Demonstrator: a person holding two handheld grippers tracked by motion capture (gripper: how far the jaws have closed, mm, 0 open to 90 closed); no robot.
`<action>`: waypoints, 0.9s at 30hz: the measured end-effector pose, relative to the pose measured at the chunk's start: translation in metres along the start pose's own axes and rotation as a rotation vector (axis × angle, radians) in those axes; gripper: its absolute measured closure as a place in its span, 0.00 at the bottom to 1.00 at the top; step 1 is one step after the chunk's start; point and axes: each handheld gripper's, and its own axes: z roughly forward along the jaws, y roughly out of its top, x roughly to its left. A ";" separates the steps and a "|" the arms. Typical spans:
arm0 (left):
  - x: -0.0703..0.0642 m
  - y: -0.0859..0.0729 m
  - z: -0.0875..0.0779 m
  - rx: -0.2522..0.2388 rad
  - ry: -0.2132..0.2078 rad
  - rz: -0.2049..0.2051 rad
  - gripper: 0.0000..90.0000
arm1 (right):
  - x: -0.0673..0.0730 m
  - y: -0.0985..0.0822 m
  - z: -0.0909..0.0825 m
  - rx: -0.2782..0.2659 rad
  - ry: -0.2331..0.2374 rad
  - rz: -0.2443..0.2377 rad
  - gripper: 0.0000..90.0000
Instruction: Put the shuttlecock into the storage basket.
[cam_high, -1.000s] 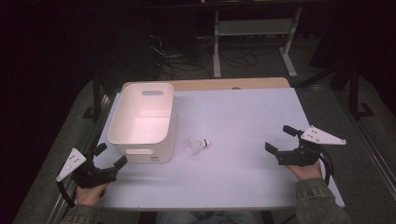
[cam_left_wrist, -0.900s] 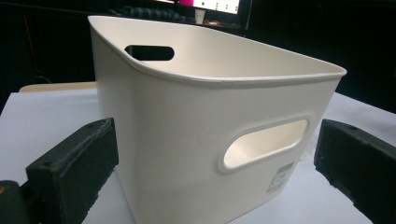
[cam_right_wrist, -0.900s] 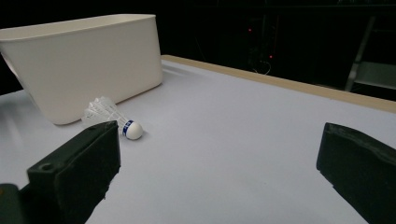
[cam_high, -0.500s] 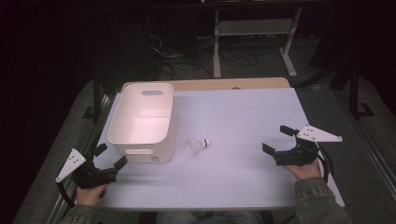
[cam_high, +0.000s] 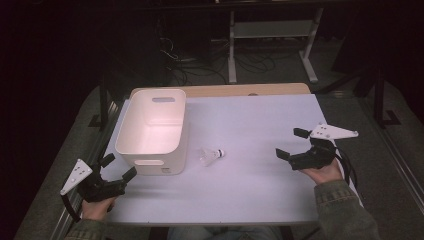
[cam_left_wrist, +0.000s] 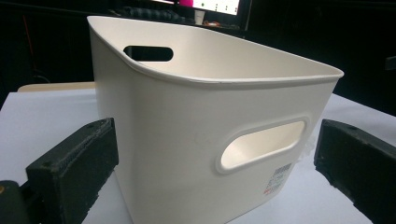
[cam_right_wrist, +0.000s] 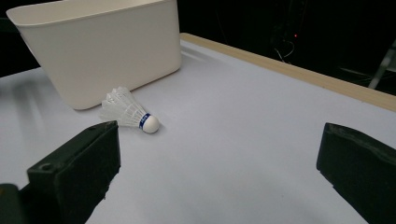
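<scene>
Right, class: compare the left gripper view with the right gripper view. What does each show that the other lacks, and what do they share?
Left gripper view: the white plastic bin's cut-out handle and label sticker. Right gripper view: a white feathered shuttlecock lying beside the bin, and the table's wooden edge. Shared: the white plastic bin, the pale tabletop, open black jaws.

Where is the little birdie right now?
In the high view, the shuttlecock lies on the table just right of the white bin, apart from the right gripper.
</scene>
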 end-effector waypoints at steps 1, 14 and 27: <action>0.000 0.000 0.000 0.000 0.000 0.000 0.00 | 0.000 0.001 0.001 0.004 0.003 -0.001 0.00; 0.000 0.000 0.000 0.005 0.001 0.005 0.00 | -0.003 0.019 0.018 0.056 0.034 -0.037 0.00; 0.001 0.000 0.000 0.005 0.000 0.005 0.00 | -0.005 0.033 0.038 0.108 0.070 -0.050 0.00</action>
